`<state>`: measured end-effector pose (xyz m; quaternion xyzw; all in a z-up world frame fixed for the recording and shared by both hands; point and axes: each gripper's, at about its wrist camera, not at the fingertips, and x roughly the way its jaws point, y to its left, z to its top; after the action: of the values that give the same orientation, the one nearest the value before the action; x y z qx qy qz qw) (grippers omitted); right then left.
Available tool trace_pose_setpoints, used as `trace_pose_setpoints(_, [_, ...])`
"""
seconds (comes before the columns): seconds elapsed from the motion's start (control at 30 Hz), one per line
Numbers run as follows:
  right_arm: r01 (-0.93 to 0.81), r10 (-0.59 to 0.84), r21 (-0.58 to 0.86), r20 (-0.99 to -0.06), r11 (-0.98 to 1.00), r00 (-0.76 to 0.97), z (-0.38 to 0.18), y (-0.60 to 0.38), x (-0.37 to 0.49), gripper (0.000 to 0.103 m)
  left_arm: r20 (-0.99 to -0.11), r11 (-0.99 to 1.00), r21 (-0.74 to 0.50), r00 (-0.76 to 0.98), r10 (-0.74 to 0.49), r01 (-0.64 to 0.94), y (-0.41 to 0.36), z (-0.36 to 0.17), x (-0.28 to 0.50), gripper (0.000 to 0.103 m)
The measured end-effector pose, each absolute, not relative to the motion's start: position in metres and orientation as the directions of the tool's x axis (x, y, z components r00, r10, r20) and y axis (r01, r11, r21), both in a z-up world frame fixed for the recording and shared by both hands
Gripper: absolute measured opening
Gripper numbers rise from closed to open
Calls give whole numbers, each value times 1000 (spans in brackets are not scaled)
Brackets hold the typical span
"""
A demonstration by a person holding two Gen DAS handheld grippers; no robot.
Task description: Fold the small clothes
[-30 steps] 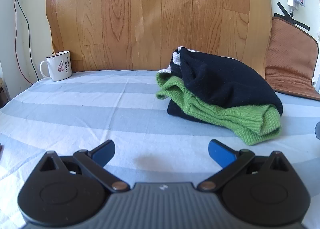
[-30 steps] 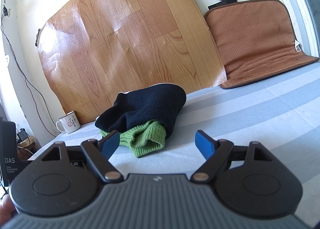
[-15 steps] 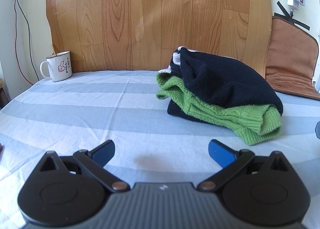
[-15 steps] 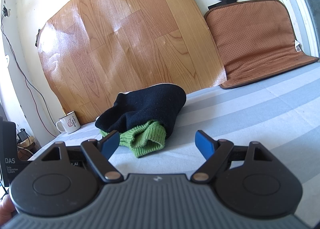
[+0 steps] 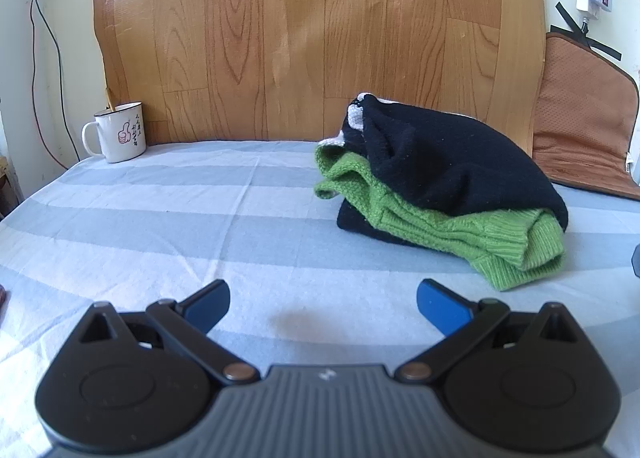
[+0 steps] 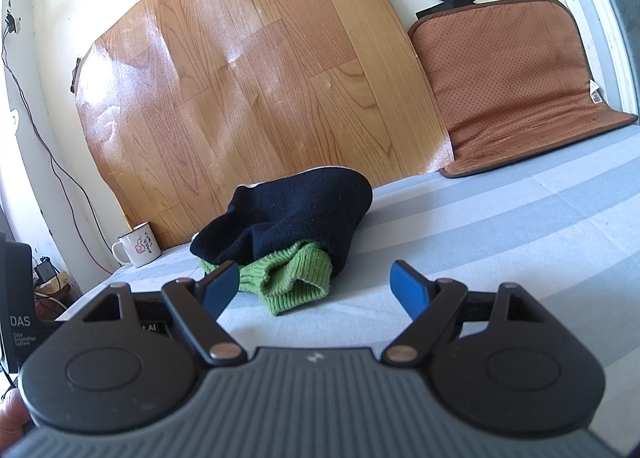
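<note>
Left tool (image 5: 323, 303): we see its blue fingers spread, nothing between them, above the bedsheet.
Right tool (image 6: 315, 285): spread too, empty.
Bedsheet (image 5: 168, 218): pale blue and white stripes, lightly creased.
Clothes: a black knit (image 5: 448, 170) lies over a green sweater (image 5: 432, 234), bundled on the sheet ahead of both tools.
Enamel mug (image 5: 119, 132): far left corner.
Wall: wood-grain sheet (image 5: 312, 38), brown cushion (image 6: 508, 86) leaning beside it.

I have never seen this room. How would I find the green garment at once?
Look at the striped bed sheet in front of the big wood-grain panel. One small heap of clothes lies on it. The green knitted garment is sandwiched inside the black garment, its ribbed cuff sticking out at the near end.
</note>
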<state>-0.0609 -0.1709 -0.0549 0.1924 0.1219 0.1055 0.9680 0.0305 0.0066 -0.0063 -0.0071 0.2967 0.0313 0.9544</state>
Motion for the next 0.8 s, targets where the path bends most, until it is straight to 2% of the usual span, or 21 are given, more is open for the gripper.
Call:
trace_pose_setpoints(0.5, [-154, 248, 398, -197, 904, 949, -55, -170, -61, 85, -569, 997, 13, 820, 65, -70, 7, -6, 31, 103])
trace_pose_setpoints(0.8, [-153, 248, 399, -197, 904, 949, -54, -170, -61, 85, -525, 998, 33, 849, 66, -57, 5, -2, 23, 103])
